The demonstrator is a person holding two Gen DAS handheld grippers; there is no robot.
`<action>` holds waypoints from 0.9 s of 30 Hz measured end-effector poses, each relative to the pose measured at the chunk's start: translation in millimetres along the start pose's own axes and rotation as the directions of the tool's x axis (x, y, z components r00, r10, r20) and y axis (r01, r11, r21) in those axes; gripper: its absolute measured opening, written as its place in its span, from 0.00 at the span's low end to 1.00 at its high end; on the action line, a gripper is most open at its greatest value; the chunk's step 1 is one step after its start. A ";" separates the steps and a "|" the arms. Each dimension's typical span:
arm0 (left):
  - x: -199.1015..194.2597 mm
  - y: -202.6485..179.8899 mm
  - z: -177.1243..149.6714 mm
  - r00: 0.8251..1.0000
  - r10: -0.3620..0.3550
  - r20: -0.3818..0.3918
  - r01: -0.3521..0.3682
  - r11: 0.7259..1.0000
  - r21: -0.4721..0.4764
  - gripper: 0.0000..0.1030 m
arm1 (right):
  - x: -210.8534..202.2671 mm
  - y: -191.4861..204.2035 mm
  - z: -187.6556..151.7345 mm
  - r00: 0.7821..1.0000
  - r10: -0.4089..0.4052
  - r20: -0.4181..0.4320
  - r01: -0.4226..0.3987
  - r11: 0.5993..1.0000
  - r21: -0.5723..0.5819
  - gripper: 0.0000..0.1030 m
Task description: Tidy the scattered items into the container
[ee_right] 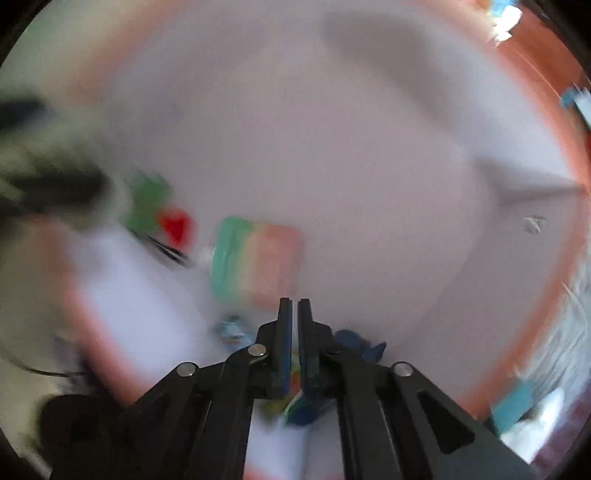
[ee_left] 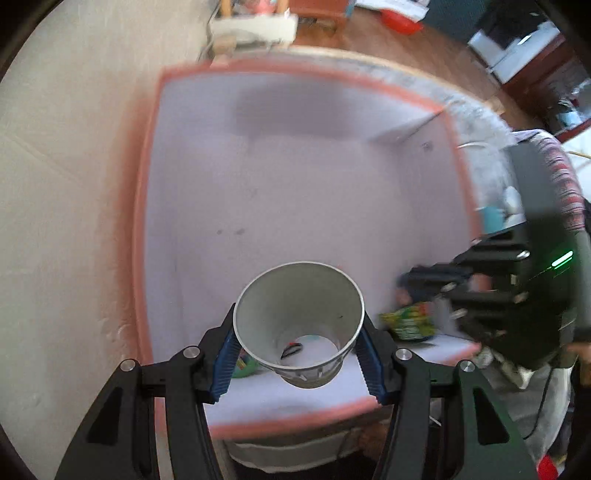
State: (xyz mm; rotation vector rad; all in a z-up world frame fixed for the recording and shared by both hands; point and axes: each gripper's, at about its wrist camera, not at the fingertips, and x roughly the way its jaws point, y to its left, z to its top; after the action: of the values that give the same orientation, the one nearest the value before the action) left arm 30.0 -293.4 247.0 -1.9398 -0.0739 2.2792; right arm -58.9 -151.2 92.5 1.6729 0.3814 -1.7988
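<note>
My left gripper (ee_left: 298,354) is shut on a grey paper cup (ee_left: 299,314), its blue pads (ee_left: 225,362) pressing both sides, mouth towards the camera. It hangs over a white container with an orange-pink rim (ee_left: 147,206). My right gripper (ee_left: 417,284) reaches into the container's right side, just above a green snack packet (ee_left: 408,325). In the blurred right wrist view my right gripper (ee_right: 294,306) is shut with nothing seen between its tips. A colourful packet (ee_right: 295,406) lies under its fingers. A green-and-pink packet (ee_right: 258,258) and a green-and-red item (ee_right: 162,218) lie on the container floor (ee_right: 369,184).
A pale wall (ee_left: 66,184) runs along the container's left side. Beyond it are a wooden floor (ee_left: 406,48), a red bowl (ee_left: 402,22) and white furniture. A striped sleeve (ee_left: 565,177) shows at the right. A small green thing (ee_left: 245,367) sits under my left finger.
</note>
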 end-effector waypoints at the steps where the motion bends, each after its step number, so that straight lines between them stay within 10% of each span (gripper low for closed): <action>1: -15.7 -11.1 0.3 1.000 -0.007 0.020 0.007 1.000 0.017 0.53 | -22.3 -2.8 -7.5 0.999 -0.006 0.036 0.006 1.000 0.007 0.02; 7: -103.1 -79.5 1.4 0.991 -0.055 0.121 0.036 0.988 0.152 0.53 | -128.4 -31.2 -54.8 0.983 -0.119 0.137 0.108 0.991 0.081 0.11; 9: -117.6 -90.6 -6.2 0.988 -0.058 0.142 0.033 0.984 0.173 0.53 | -133.8 -29.2 -59.2 0.980 -0.141 0.137 0.129 0.987 0.097 0.64; 11: -118.2 -90.4 -4.1 0.987 -0.046 0.156 0.020 0.986 0.166 0.53 | -127.5 -22.5 -45.1 0.981 -0.122 0.150 0.108 0.989 0.097 0.91; 20: -105.2 -36.8 -11.3 0.978 0.045 0.206 -0.063 0.995 0.080 0.53 | 30.6 28.1 38.5 0.997 0.054 -0.058 -0.048 0.994 0.099 0.91; 27: -47.6 -0.7 5.1 0.986 0.073 0.147 -0.085 0.993 0.077 0.53 | 134.5 53.7 85.2 0.969 0.030 -0.247 0.000 0.992 0.124 0.82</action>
State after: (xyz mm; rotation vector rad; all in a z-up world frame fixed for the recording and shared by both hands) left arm 32.4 -299.3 294.5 -1.7659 0.0824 2.4296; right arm -89.2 -277.8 -13.8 1.9909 0.3703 -1.6335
